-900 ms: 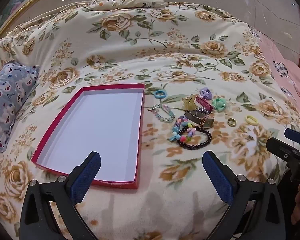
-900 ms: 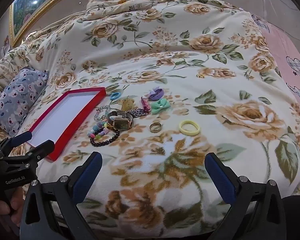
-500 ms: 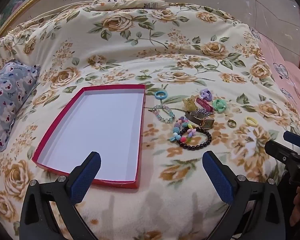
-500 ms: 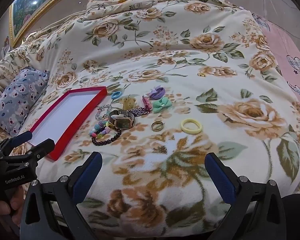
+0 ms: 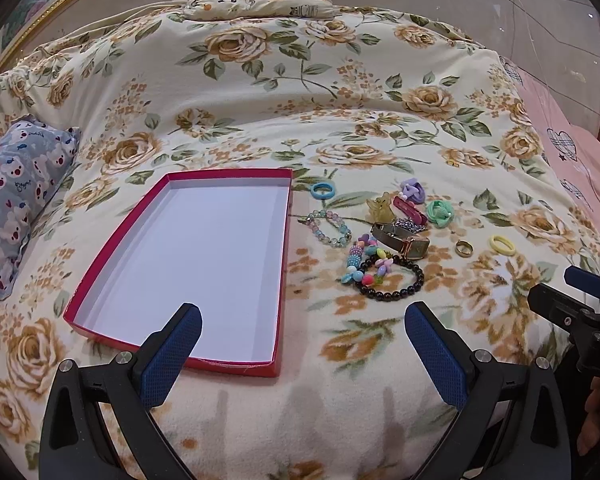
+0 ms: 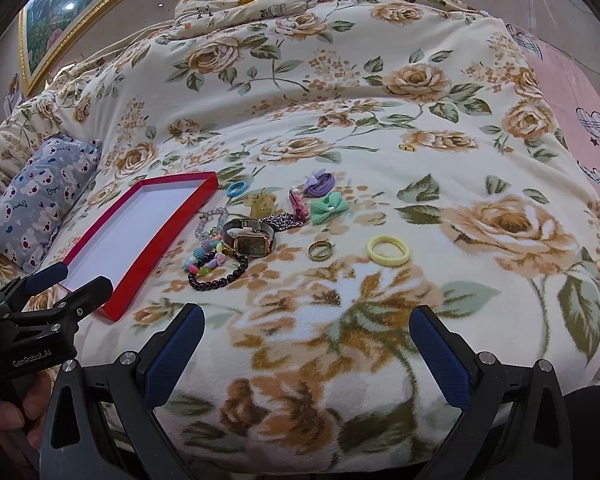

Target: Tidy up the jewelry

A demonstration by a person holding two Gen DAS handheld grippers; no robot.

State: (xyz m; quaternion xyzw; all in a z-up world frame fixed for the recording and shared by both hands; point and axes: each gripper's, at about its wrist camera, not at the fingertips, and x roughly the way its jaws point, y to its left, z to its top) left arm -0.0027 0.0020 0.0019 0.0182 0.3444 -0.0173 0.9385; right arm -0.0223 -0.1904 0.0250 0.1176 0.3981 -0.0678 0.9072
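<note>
Left wrist view cuts off the wide-open, empty right gripper (image 5: 580, 292); left gripper (image 5: 300, 344) likewise gapes empty.

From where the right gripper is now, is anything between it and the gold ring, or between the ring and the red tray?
Nothing blocks the open right gripper from the gold ring; only bare blanket lies between. Between ring and red tray lie the watch and bead bracelets, so lift over them.

On my left gripper (image 6: 46, 280), seen from my right wrist, white lettering reads "GenRobot.AI".
</note>
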